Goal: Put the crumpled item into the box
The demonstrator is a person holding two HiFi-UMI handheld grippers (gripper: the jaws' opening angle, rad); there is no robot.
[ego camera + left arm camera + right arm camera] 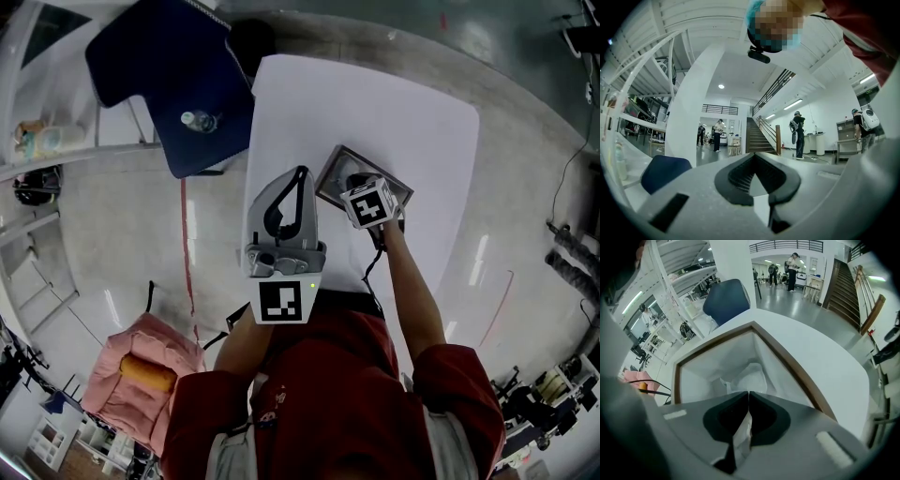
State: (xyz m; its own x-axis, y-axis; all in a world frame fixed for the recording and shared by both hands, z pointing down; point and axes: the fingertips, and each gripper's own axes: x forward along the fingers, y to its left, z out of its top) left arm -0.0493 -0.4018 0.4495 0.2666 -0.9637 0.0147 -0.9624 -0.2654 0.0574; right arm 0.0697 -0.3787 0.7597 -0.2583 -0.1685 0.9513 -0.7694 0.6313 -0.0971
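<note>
My left gripper, raised nearest, is closed and empty; my right gripper pinches crumpled paper over the box.

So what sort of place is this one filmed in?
Probably a large open workshop or lab hall: a polished grey floor, a wide staircase with railings, white metal racks, and people standing in the distance. The work is at a white table.
</note>
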